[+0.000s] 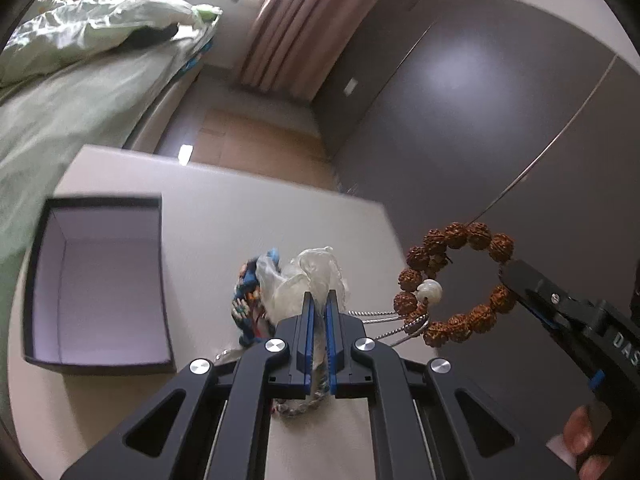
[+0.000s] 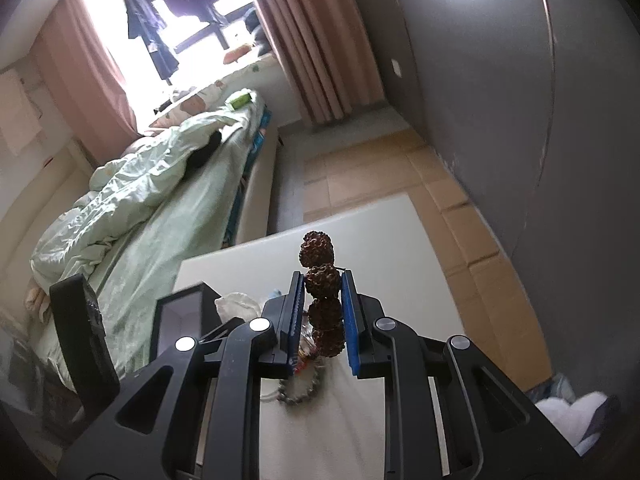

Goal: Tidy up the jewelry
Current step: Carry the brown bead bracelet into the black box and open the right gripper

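While the right gripper (image 2: 320,300) is clamped on a brown seed-bead bracelet (image 1: 456,282), its blue-lined jaws pressing on the beads from both sides, the loop hangs in the air just beyond the right edge of the white table (image 1: 224,216), with a single pale bead (image 1: 430,290) on its table-facing side. From the left wrist view the right gripper (image 1: 510,276) comes in from the lower right and pinches the loop on the side away from the table. The left gripper (image 1: 319,304) stands narrow, its jaws closed on a crumpled clear plastic bag (image 1: 304,280) that rises from a heap of jewelry near the middle of the table's near part. Just left of the bag lies a multicoloured beaded piece (image 1: 248,300), and a silver chain (image 1: 384,324) runs from the heap toward the right edge, passing under the hanging bracelet. A grey-and-white beaded bracelet (image 2: 298,392) lies on the table below the right gripper's jaws. An open dark box (image 1: 100,284) with a pale lining sits at the left edge of the table, well apart from the bracelet and near the heap. Beyond the table are a bed with a green quilt (image 2: 132,184), pink curtains (image 2: 316,40) and a grey wardrobe (image 1: 460,100).
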`<state>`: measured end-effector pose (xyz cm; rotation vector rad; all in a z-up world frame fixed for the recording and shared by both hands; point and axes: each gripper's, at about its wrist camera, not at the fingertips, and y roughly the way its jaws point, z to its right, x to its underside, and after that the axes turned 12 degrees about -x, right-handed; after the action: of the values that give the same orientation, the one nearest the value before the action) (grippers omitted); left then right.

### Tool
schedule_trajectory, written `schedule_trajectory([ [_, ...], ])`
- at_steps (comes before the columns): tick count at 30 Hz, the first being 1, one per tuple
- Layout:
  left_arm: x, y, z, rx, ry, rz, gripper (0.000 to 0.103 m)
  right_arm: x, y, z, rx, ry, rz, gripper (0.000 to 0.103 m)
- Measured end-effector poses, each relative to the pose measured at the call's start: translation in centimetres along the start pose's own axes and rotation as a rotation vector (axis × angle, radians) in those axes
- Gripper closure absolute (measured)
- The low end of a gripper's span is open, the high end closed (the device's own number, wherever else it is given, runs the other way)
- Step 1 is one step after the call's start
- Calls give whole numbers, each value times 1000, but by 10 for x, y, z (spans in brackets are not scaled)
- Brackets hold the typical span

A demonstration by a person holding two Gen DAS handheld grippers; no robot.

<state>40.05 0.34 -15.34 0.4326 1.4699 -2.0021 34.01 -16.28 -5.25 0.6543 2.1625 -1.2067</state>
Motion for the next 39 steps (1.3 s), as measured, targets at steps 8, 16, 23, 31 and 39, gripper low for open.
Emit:
schedule_trajectory([
  [8, -23, -51, -24, 65, -45, 105, 100, -24, -20, -51, -2, -120, 39, 84],
  [16, -35, -80, -65, 89, -83, 149, 100, -37, -36, -105, -15, -214, 77, 84],
  [23, -35, -76, -101, 82, -131, 101, 100, -44, -40, -148, -37, -282, 97, 84],
  [31, -32, -58, -134, 73, -212, 11, 54, -38, -7, -169, -68, -287, 55, 84],
  [39, -31, -83, -167, 29, -290, 92, 47, -17, 48, -173, -117, -245, -48, 84],
])
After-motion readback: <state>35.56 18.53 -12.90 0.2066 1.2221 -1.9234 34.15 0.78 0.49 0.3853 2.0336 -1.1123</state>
